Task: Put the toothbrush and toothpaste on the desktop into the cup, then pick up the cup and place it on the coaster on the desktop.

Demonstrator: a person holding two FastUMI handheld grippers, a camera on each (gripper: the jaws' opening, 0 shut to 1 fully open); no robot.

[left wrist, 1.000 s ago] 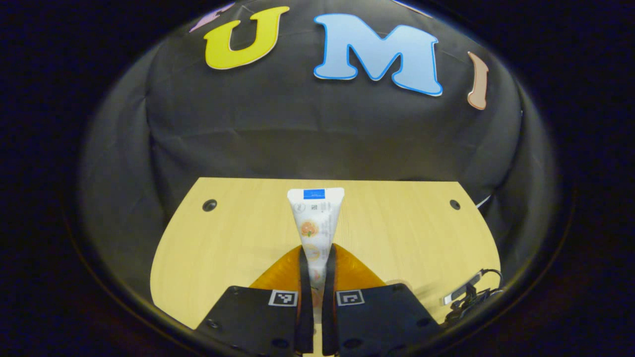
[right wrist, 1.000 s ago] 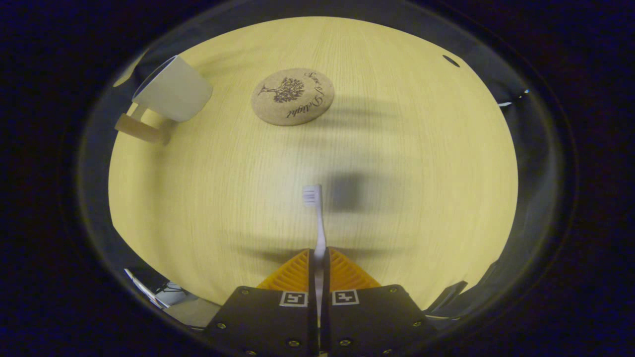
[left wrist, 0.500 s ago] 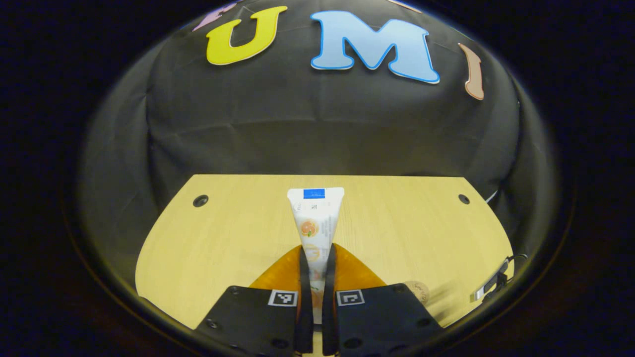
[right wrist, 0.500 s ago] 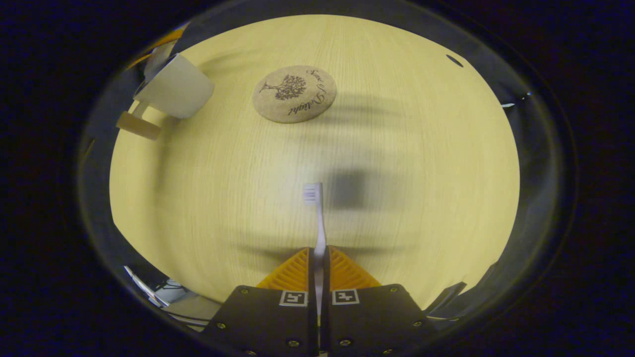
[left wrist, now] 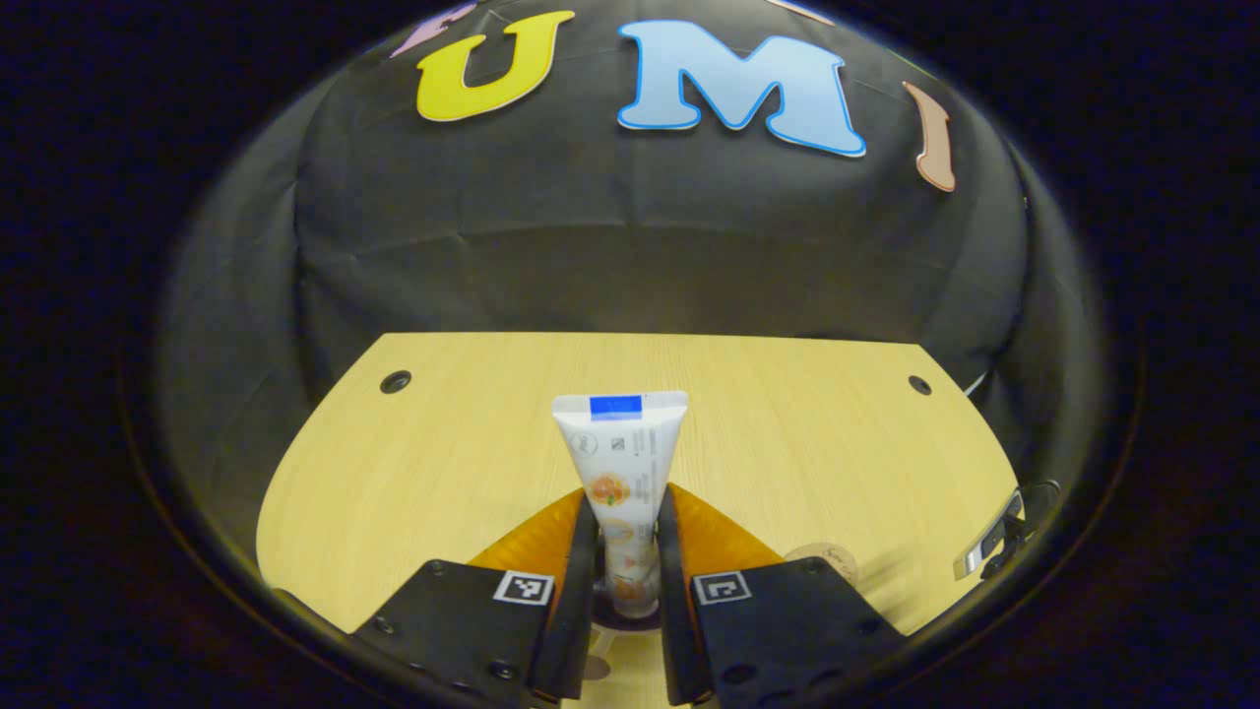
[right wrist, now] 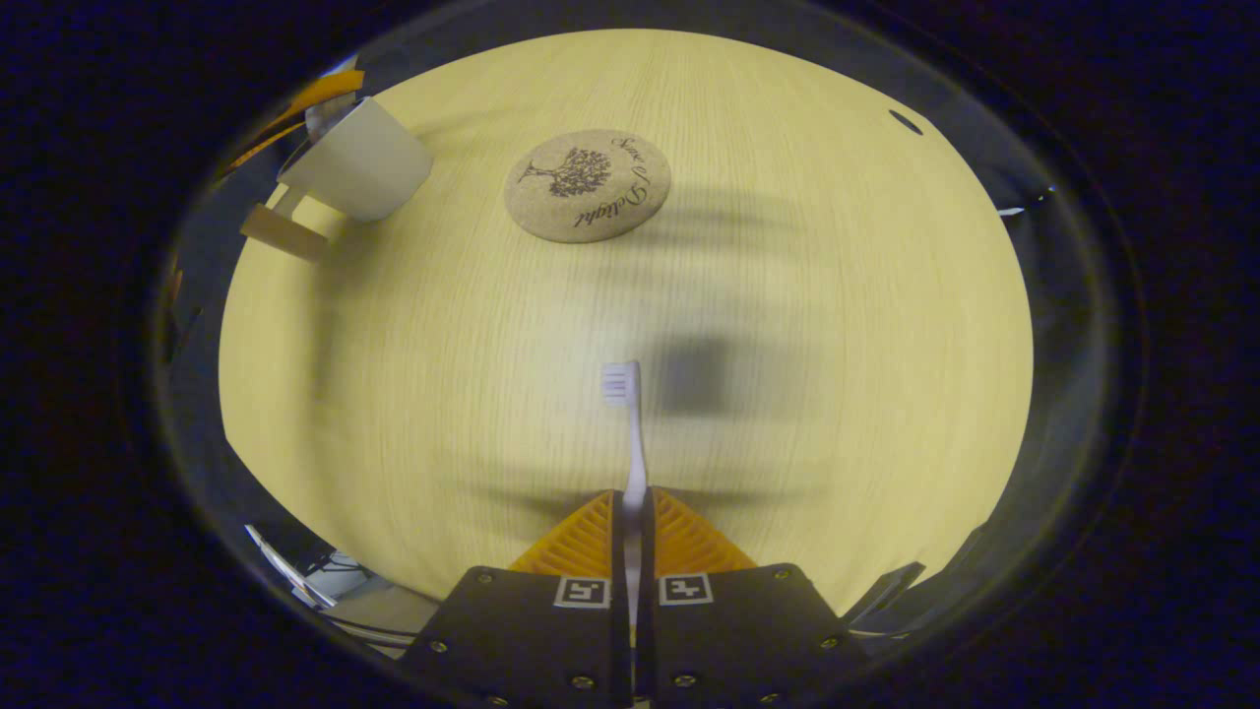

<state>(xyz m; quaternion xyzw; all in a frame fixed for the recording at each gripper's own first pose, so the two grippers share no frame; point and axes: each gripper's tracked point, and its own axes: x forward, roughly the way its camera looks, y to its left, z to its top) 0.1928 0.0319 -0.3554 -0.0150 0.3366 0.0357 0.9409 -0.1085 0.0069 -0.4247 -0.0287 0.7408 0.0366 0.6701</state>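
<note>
In the left gripper view the white toothpaste tube (left wrist: 620,463) stands upright between my left gripper's (left wrist: 626,512) fingers, which are open with a small gap on each side. Its lower end sits inside the cup's rim (left wrist: 615,622) just below. In the right gripper view my right gripper (right wrist: 632,502) is shut on the handle of the white toothbrush (right wrist: 630,433), whose bristle head points away over the desktop. The white cup (right wrist: 356,162) with a wooden handle stands at the far left, the left gripper's orange fingers (right wrist: 295,98) above it. The round cork coaster (right wrist: 588,185) lies to its right.
The wooden desktop (left wrist: 443,463) has a cable hole near each far corner (left wrist: 395,381). The coaster's edge (left wrist: 825,559) peeks out right of the left gripper. A cabled device (left wrist: 994,537) hangs at the desk's right edge. The black cloth wall stands behind the desk.
The left gripper's fingers have spread apart and the toothpaste tube has sunk a little into the cup. The right gripper holds the toothbrush almost still.
</note>
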